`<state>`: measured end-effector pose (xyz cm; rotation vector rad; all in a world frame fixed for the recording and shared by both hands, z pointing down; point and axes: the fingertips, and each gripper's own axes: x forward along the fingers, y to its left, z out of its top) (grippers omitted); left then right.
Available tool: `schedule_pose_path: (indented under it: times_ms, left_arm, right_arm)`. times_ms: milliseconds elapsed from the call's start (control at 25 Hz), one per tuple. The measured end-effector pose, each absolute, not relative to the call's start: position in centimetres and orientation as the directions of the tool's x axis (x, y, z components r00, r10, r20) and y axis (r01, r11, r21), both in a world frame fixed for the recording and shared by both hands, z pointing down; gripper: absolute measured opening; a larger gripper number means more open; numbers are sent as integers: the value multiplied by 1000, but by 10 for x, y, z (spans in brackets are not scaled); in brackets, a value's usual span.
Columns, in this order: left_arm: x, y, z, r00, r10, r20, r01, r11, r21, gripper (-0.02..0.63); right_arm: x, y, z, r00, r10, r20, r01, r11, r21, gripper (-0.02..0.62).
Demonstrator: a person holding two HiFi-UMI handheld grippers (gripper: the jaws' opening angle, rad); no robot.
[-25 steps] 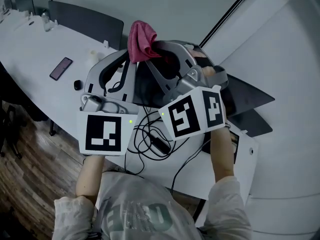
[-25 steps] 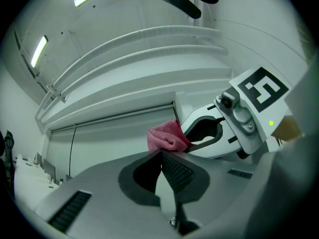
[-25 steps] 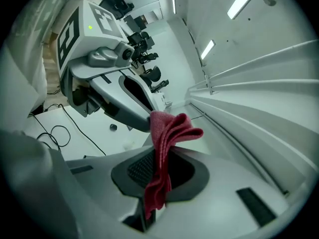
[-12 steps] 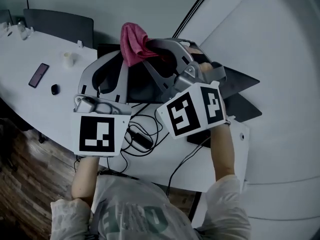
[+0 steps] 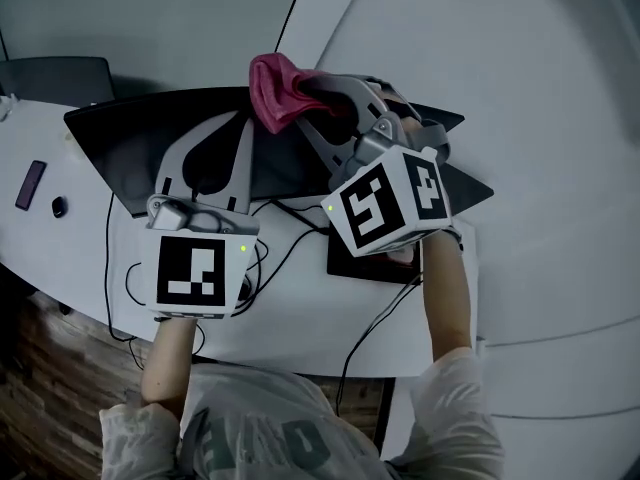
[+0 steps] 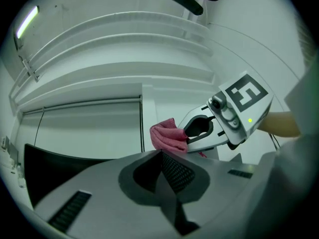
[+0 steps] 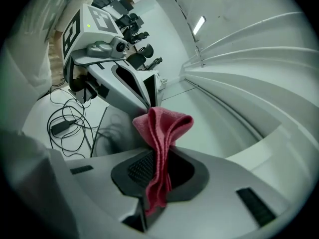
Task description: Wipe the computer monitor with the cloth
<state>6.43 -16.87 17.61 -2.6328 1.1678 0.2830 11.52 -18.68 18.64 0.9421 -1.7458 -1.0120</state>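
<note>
You are clamping the cloth [image 5: 268,90] in your right gripper [image 5: 302,90], left gripper [image 5: 243,124] jaws together and empty; wiping of the monitor [image 5: 130,143] apparently not yet begun.

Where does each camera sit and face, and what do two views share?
Head view: on the head, facing steeply down at monitor; forearms, left tongs, right tongs show.
Left gripper view: on left tongs, along its shut jaws toward right tongs.
Right gripper view: on right tongs, along jaws clamping the cloth.
Both gripper views share the cloth.
</note>
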Motion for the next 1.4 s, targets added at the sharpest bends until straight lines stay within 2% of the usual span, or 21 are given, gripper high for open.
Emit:
schedule_pose_path:
  times_ms: [320, 440, 600, 800, 1120, 1400]
  left_arm:
    - [142, -165, 184, 700, -657, -279, -703, -702, -111, 14]
    - [179, -155, 186, 734, -605, -309, -654, -752, -82, 14]
    - [228, -143, 200, 784, -551, -285, -591, -804, -71, 14]
    - [284, -116, 206, 838, -476, -266, -527, -833, -170, 14]
    - [294, -114, 210, 855, -453, -254, -494, -860, -131, 14]
    - [299, -113, 215, 858, -458, -232, -496, -856, -147, 14]
  right_arm:
    - [219, -187, 191, -216, -915, 340, -161, 377, 912, 51]
    - [258, -183, 190, -163, -926, 340, -153, 364, 919, 51]
    - [299, -177, 190, -104, -932, 348, -142, 360, 922, 51]
    - [358, -163, 187, -61, -945, 322, -210, 328, 921, 51]
    - [390, -160, 186, 33, -941, 337, -200, 324, 925, 51]
    - [401, -162, 188, -7, -937, 349, -289, 336, 896, 51]
